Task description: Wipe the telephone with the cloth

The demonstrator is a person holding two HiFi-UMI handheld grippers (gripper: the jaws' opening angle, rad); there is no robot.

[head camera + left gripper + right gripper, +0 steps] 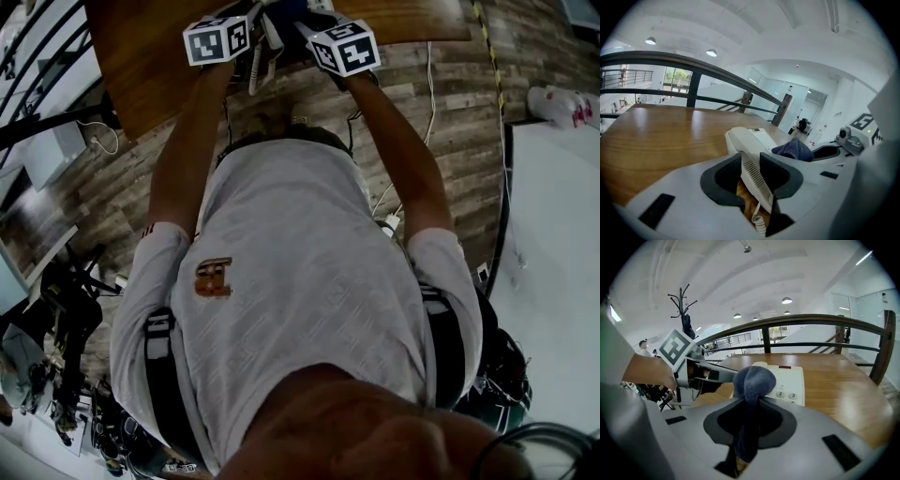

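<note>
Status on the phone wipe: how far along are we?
Done: the right gripper is shut on the cloth, and the left gripper is shut on the handset. In hand: the bunched cloth sits over the telephone base near its keys; contact can't be confirmed. Left: the wiping itself, since nothing shows any surface wiped yet, then releasing handset and cloth.

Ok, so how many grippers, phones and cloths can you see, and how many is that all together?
Grippers: 2, the left gripper and the right gripper
Phone: 1
Cloth: 1
Total: 4
</note>
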